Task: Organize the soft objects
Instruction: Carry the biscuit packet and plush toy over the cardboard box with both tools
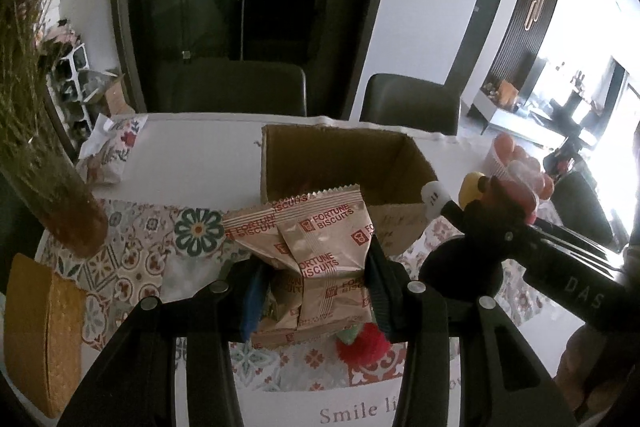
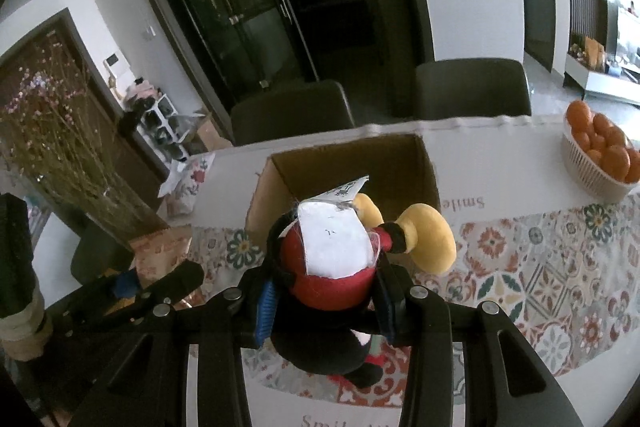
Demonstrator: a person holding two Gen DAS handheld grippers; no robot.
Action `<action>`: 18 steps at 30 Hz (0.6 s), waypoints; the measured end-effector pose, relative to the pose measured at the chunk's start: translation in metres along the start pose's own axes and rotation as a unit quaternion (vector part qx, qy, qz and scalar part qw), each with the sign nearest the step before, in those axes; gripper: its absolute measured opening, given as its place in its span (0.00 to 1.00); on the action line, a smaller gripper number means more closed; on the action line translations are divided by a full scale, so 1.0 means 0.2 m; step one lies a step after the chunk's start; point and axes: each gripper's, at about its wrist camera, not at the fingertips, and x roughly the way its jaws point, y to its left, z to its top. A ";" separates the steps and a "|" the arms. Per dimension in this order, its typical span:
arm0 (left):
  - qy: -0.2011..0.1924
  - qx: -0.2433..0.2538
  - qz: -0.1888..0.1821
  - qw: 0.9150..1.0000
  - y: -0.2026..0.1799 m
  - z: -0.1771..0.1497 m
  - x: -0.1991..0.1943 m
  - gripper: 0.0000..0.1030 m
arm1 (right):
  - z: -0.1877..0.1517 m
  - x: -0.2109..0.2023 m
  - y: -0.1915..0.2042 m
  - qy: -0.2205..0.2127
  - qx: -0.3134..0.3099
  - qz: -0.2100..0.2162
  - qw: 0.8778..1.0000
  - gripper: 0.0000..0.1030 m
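Over the patterned tablecloth, we hold a load in each claw before the open cardboard box (image 1: 340,163)

Our left gripper (image 1: 316,291) is clenched on a bunch of biscuit packets (image 1: 320,247), just short of the box's near wall; our right gripper (image 2: 324,291) grasps a red and black plush toy (image 2: 332,267), its yellow feet (image 2: 432,243) reaching over the box's near edge, with the basket of oranges (image 2: 600,179) off to the right

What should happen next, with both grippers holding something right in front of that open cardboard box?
Probably carry the left gripper forward over the cardboard box and open its jaws. It is shut on the biscuit packets, which already sit just short of the box's near wall. The right gripper holds the plush toy close alongside, so going one at a time looks safer.
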 end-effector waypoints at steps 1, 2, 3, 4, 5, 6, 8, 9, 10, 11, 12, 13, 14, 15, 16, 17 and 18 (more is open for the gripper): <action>-0.002 0.000 -0.001 1.000 0.00 0.02 0.00 0.43 | 0.01 0.00 0.00 -0.003 -0.001 0.001 1.000 0.41; -0.003 0.000 -0.001 1.000 0.00 0.03 0.00 0.43 | 0.03 0.00 0.00 -0.004 -0.002 0.001 1.000 0.41; -0.005 0.000 -0.001 1.000 -0.01 0.05 0.00 0.43 | 0.04 0.00 0.00 -0.006 -0.004 0.001 1.000 0.41; -0.007 0.001 -0.002 1.000 -0.01 0.06 0.01 0.43 | 0.06 0.01 0.00 -0.009 -0.006 0.000 1.000 0.41; -0.009 0.002 -0.001 1.000 -0.02 0.08 0.01 0.43 | 0.07 0.01 0.00 -0.011 -0.008 -0.001 1.000 0.41; -0.012 0.003 -0.001 1.000 -0.02 0.09 0.01 0.43 | 0.08 0.02 0.00 -0.012 -0.009 -0.002 1.000 0.41; -0.015 0.004 0.000 1.000 -0.03 0.12 0.02 0.43 | 0.12 0.02 0.00 -0.018 -0.013 -0.001 1.000 0.41; -0.016 0.006 0.000 1.000 -0.03 0.13 0.02 0.43 | 0.13 0.03 0.00 -0.019 -0.015 -0.002 1.000 0.41; -0.018 0.007 0.000 1.000 -0.03 0.15 0.03 0.43 | 0.15 0.03 0.00 -0.022 -0.017 -0.004 1.000 0.41; -0.019 0.006 0.001 1.000 -0.03 0.16 0.04 0.43 | 0.17 0.03 0.00 -0.025 -0.020 -0.005 0.999 0.41; -0.020 0.006 0.001 1.000 -0.03 0.18 0.04 0.43 | 0.18 0.04 0.00 -0.027 -0.023 -0.007 0.999 0.41; -0.020 0.007 0.002 1.000 -0.03 0.19 0.06 0.43 | 0.20 0.05 0.00 -0.029 -0.025 -0.009 0.999 0.41; -0.021 0.008 0.003 1.000 -0.03 0.20 0.06 0.43 | 0.21 0.05 0.00 -0.030 -0.027 -0.008 0.999 0.41; -0.022 0.008 0.004 1.000 -0.03 0.21 0.07 0.43 | 0.23 0.06 -0.01 -0.031 -0.029 -0.009 0.999 0.41; -0.023 0.009 0.005 1.000 -0.03 0.23 0.08 0.43 | 0.25 0.08 -0.01 -0.030 -0.030 -0.011 0.999 0.41; -0.023 0.011 0.006 1.000 -0.03 0.24 0.09 0.43 | 0.26 0.08 -0.01 -0.031 -0.033 -0.012 0.999 0.41; -0.022 0.012 0.008 1.000 -0.03 0.26 0.10 0.43 | 0.27 0.09 -0.01 -0.033 -0.036 -0.013 0.999 0.41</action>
